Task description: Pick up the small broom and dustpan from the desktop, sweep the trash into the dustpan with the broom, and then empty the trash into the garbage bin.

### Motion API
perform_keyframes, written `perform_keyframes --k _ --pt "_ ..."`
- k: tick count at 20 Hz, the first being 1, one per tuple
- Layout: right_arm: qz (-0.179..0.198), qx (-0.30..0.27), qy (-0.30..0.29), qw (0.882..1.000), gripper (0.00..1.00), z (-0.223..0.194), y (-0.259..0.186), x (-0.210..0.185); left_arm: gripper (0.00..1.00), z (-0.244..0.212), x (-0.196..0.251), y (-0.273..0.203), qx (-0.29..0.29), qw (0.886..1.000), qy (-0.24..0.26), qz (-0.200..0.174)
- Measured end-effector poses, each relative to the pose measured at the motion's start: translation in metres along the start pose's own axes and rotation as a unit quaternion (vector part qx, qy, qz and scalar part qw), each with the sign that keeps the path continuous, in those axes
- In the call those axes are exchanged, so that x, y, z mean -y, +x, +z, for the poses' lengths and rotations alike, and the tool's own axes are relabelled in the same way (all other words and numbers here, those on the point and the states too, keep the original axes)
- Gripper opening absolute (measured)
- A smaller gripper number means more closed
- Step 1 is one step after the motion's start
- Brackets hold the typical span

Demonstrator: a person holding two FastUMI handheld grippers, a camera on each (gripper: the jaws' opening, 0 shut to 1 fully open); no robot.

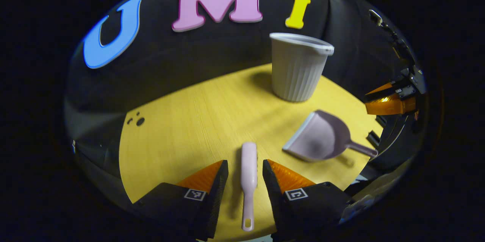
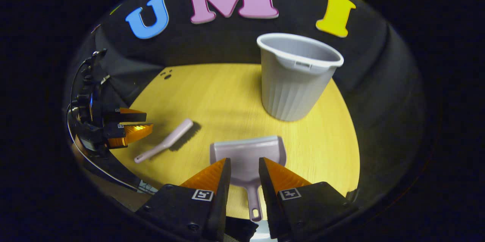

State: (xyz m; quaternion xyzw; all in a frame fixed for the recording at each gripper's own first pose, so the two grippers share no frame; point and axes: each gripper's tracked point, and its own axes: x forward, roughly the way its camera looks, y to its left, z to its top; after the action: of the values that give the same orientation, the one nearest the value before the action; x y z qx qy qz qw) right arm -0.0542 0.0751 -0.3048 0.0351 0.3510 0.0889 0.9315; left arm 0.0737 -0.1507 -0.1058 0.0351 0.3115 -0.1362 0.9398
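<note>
We've got both grippers spread, the left gripper [image 1: 245, 172] straddling the light, stiff broom [image 1: 249, 181] handle, the right gripper [image 2: 242, 172] the dustpan [image 2: 248, 160] handle — slim, slippery plastic, so we pinch mid-handle.

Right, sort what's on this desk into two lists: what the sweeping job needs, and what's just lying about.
For the job:
- small pale pink plastic broom
- mauve plastic dustpan
- grey ribbed plastic garbage bin
- left gripper, straddling the broom handle
- right gripper, straddling the dustpan handle

Just there:
- yellow wooden desktop
- small dark marks near its far edge; trash or holes, cannot tell
</note>
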Motion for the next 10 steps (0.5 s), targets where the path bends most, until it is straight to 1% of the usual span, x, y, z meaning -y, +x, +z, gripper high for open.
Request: perform_keyframes --k 2,3,5,7,9,10 --pt "-0.005 0.065 -0.008 0.998 0.48 0.043 -0.018 -0.010 0.61 0.038 -0.016 -0.033 0.067 0.998 -0.005 0.016" --pt "-0.009 0.097 -0.013 0.995 0.48 0.066 -0.028 -0.015 0.61 0.048 -0.019 -0.045 0.092 0.995 -0.008 0.023" --pt "-0.016 0.156 -0.026 0.987 0.47 0.091 -0.045 -0.019 0.61 0.073 -0.022 -0.076 0.148 0.988 -0.015 0.038" --pt "-0.028 0.207 -0.041 0.977 0.48 0.109 -0.065 -0.021 0.61 0.097 -0.027 -0.101 0.192 0.980 -0.011 0.050" --pt "-0.045 0.247 -0.047 0.967 0.48 0.134 -0.087 -0.025 0.61 0.123 -0.038 -0.124 0.228 0.972 -0.007 0.056" --pt "-0.049 0.262 -0.046 0.963 0.47 0.142 -0.094 -0.026 0.60 0.125 -0.039 -0.131 0.237 0.970 -0.011 0.058"
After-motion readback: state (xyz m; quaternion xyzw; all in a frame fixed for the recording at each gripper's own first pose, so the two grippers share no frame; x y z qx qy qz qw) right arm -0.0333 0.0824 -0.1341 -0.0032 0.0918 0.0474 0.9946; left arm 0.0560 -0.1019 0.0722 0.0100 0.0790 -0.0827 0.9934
